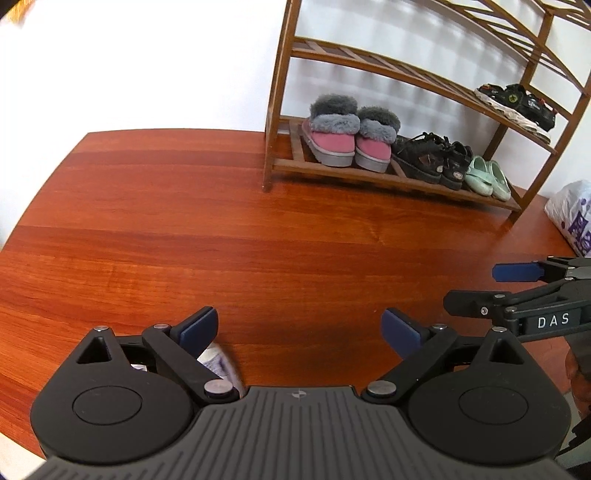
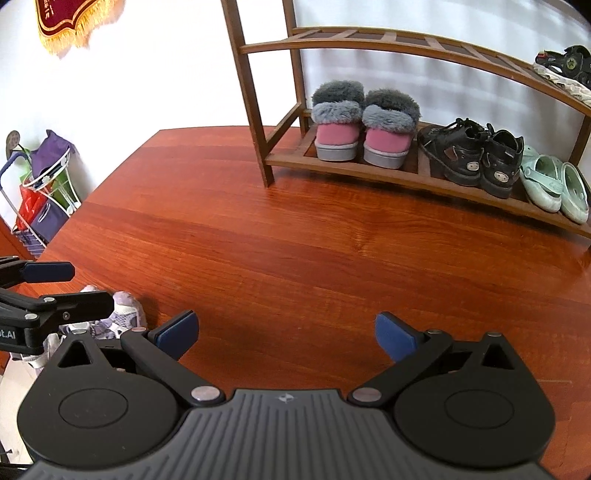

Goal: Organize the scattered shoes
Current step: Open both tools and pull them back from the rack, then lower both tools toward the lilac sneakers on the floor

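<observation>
A wooden shoe rack [image 1: 402, 184] [image 2: 388, 173] stands against the white wall. Its bottom shelf holds pink fur-trimmed slippers [image 1: 349, 142] [image 2: 362, 142], black sneakers [image 1: 432, 157] [image 2: 476, 157] and mint clogs [image 1: 487, 177] [image 2: 554, 186]. A black sandal pair [image 1: 517, 105] [image 2: 565, 66] sits on the shelf above. A white-and-purple shoe [image 2: 114, 321] [image 1: 219, 363] lies on the floor under my left gripper. My left gripper [image 1: 299, 330] is open and empty over the floor. My right gripper [image 2: 284, 330] is open too, empty, beside it.
Red-brown wooden floor [image 1: 221, 229] [image 2: 295, 251] stretches to the rack. A white-and-purple plastic bag [image 1: 572, 214] lies right of the rack. A wire cart with coloured bags [image 2: 44, 192] stands at the left wall, under a fringed banner [image 2: 74, 18].
</observation>
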Available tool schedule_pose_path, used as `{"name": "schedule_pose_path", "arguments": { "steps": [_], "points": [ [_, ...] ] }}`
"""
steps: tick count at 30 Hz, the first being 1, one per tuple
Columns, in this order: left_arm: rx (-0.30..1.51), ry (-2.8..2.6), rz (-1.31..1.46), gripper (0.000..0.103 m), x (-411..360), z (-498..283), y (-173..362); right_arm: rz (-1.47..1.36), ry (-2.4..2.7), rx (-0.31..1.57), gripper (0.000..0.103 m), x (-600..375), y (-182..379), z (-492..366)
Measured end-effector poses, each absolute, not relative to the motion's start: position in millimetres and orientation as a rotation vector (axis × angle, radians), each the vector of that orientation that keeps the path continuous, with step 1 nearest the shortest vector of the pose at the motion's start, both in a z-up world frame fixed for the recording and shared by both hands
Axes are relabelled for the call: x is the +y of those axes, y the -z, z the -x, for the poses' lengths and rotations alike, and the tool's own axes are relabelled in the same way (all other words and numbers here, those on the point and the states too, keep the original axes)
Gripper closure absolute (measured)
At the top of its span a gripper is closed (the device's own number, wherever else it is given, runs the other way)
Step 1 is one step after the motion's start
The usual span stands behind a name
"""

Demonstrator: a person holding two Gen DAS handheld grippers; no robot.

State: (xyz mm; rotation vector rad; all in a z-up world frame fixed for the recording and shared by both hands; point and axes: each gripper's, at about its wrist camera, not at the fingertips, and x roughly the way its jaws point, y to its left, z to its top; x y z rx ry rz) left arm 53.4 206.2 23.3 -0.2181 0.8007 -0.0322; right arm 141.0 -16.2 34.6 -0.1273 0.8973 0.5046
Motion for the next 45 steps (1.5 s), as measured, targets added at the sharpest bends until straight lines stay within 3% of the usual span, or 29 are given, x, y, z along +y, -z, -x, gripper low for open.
{"name": "schedule_pose_path", "arguments": {
  "steps": [20, 37, 45],
  "points": [
    [0.855, 0.055, 0.139, 0.007, 312, 16, 1, 0.087, -0.433, 0.901, 0.001, 65, -24, -57],
    [0.867, 0.076, 0.089, 0.008, 352, 16, 59, 0.079, -0.346, 0.91, 0.001, 84, -21, -10],
    [0.882, 0.113, 0.152, 0.033, 366, 6, 87, 0.069, -0.29, 0.916, 0.001, 78, -21, 3]
  ]
}}
